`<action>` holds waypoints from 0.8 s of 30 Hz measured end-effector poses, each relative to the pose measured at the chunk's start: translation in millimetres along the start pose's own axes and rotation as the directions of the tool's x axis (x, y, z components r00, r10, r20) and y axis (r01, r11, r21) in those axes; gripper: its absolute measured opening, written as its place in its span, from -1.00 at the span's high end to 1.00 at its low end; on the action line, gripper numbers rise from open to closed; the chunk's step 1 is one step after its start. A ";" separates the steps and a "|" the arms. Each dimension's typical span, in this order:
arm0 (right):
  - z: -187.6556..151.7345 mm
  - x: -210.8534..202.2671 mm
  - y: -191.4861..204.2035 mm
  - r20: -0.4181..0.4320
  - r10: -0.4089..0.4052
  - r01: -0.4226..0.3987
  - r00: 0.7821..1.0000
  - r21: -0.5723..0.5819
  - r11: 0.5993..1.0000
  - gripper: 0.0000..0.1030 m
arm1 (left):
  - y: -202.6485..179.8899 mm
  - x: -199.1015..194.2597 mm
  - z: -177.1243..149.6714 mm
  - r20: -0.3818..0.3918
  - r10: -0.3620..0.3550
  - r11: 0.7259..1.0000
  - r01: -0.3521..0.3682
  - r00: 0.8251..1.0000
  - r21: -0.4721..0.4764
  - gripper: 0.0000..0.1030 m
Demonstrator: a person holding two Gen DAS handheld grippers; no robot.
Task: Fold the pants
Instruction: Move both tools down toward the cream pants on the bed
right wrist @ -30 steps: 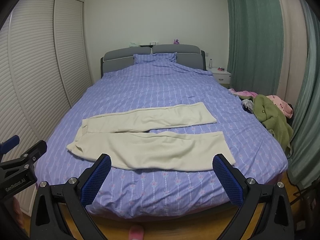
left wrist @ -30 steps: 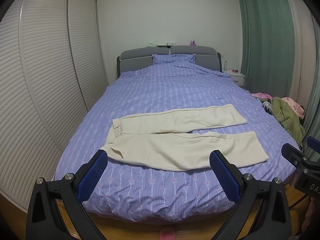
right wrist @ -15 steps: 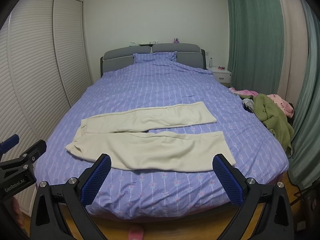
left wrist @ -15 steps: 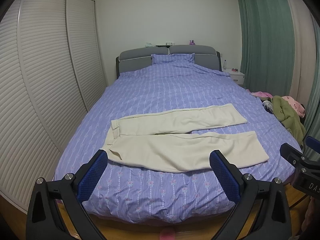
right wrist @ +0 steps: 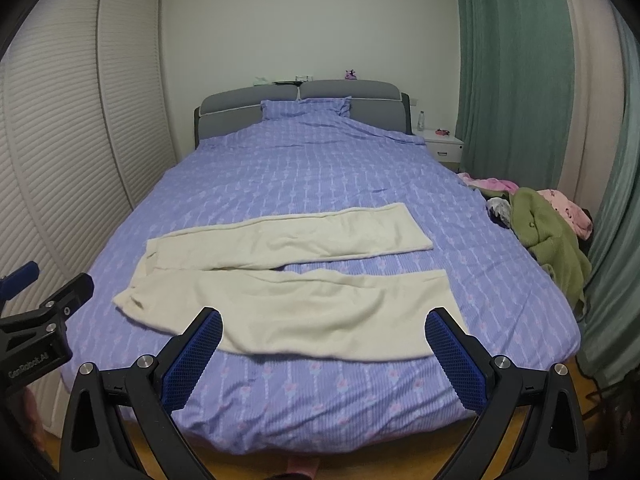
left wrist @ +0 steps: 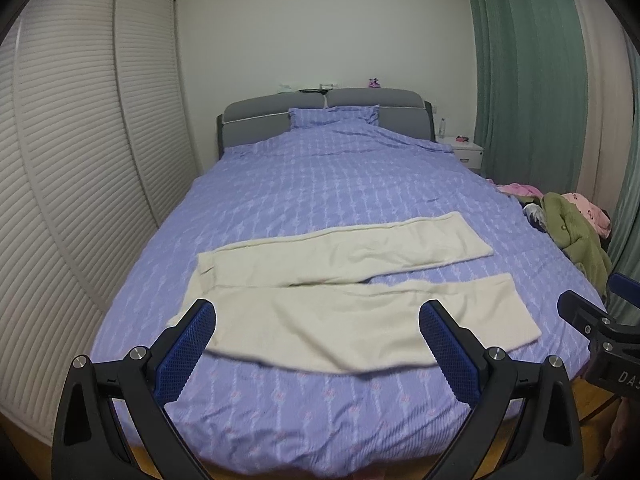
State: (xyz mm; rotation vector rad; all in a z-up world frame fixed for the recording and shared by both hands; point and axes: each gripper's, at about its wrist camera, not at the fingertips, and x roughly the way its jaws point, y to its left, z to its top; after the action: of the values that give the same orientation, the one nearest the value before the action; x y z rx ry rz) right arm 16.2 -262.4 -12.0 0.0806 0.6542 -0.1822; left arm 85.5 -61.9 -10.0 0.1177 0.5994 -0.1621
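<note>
Approaching: pants point(left wrist: 352, 300) lie flat across the bed point(left wrist: 320, 184), unfolded, waistband at 9 o'clock. Left gripper point(left wrist: 316, 344) and right gripper point(right wrist: 322, 344) hover spread, empty. Next: grasp near leg edge.

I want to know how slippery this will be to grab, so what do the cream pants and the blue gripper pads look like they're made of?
The cream pants look like a soft, thick knit or fleece: matte, slightly fuzzy, lying in gentle rumples, though the exact fibre cannot be told. The blue pads on the open grippers look like textured rubber or plastic, with a fine grid of dimples and a dull finish.
</note>
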 end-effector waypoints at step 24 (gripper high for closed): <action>135.0 223.7 -187.7 -0.033 0.067 -0.070 0.997 -0.093 0.993 -0.99 | -202.2 206.9 118.4 -0.086 0.044 0.998 -0.048 0.995 -0.037 -1.00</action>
State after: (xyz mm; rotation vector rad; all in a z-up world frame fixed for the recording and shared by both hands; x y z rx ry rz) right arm 234.6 -496.3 -45.3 0.0152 0.6879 -0.0836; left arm 281.5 -303.1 -43.5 0.1005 0.6844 -0.1010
